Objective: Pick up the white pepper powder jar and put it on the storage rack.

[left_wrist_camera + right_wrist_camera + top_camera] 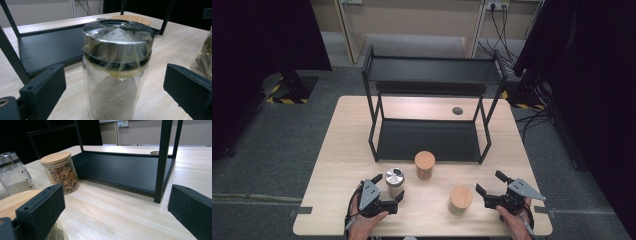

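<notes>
A glass jar with a metal lid (pixel 395 181) stands near the table's front left, part full of pale powder (pixel 117 62). My left gripper (pixel 389 187) is open around it; both jaws stand a little clear of the glass in the left gripper view. My right gripper (pixel 489 182) is open at the front right with nothing between its jaws (pixel 115 212). Just to its left is a wooden-lidded jar (pixel 460 199), whose lid (pixel 15 200) shows low in the right gripper view. A second wooden-lidded jar (pixel 425 165), holding curled brown pieces (pixel 61 171), stands in front of the rack.
A black two-shelf metal rack (pixel 427 142) sits at the middle and back of the light wooden table (pixel 347 150), its front right post (pixel 162 162) close ahead of my right gripper. A round cable hole (pixel 457 110) lies behind it. Grey floor surrounds the table.
</notes>
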Available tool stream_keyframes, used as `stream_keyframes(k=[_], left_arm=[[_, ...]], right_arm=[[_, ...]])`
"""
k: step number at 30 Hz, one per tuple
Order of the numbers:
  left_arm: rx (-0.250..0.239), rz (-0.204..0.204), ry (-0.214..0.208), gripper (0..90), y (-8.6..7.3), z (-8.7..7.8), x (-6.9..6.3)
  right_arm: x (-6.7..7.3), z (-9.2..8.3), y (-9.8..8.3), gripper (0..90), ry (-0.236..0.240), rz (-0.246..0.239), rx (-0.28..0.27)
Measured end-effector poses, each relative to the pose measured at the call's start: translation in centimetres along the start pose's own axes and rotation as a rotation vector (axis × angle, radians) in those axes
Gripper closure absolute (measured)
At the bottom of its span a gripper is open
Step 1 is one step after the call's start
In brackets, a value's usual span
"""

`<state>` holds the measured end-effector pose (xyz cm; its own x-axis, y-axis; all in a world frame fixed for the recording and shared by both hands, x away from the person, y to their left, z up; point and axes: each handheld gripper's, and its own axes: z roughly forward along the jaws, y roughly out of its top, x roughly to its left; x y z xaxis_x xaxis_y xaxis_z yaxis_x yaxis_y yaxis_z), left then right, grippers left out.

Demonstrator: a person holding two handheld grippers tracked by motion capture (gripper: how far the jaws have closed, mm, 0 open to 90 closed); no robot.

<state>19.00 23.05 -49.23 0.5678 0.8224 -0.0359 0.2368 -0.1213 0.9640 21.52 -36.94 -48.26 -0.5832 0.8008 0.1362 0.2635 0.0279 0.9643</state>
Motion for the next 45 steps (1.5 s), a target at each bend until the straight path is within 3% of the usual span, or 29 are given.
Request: stream_keyframes(k=[11,14,15,28,36,45], left_arm=[[-0.002,0.001,-0.004,19.1,0.2,0.8,0.4],[-0.002,0.016,-0.014,30.1,0.4,0.9,0.4],[0.004,0.036,-0.006,30.3,0.6,0.9,0.2],[-0.013,0.049,-0.009,30.7,1.9,0.5,0.2],[0.024,0.014,-0.016,30.7,3.1,1.4,0.7],[0.004,-0.004,0.016,30.7,4.5,2.5,1.3]], right_arm=[[0.0,0.2,0.0,1.5,0.002,0.004,0.003],[-0.1,0.2,-0.1,1.6,0.001,0.008,0.003],[-0.1,0.2,-0.1,1.7,0.001,0.01,0.003],[-0.1,0.4,0.0,1.9,0.007,0.013,0.006],[-0.1,0.5,0.0,2.0,0.003,0.017,0.009],[-0.2,0.5,0.0,2.1,0.002,0.025,0.009]])
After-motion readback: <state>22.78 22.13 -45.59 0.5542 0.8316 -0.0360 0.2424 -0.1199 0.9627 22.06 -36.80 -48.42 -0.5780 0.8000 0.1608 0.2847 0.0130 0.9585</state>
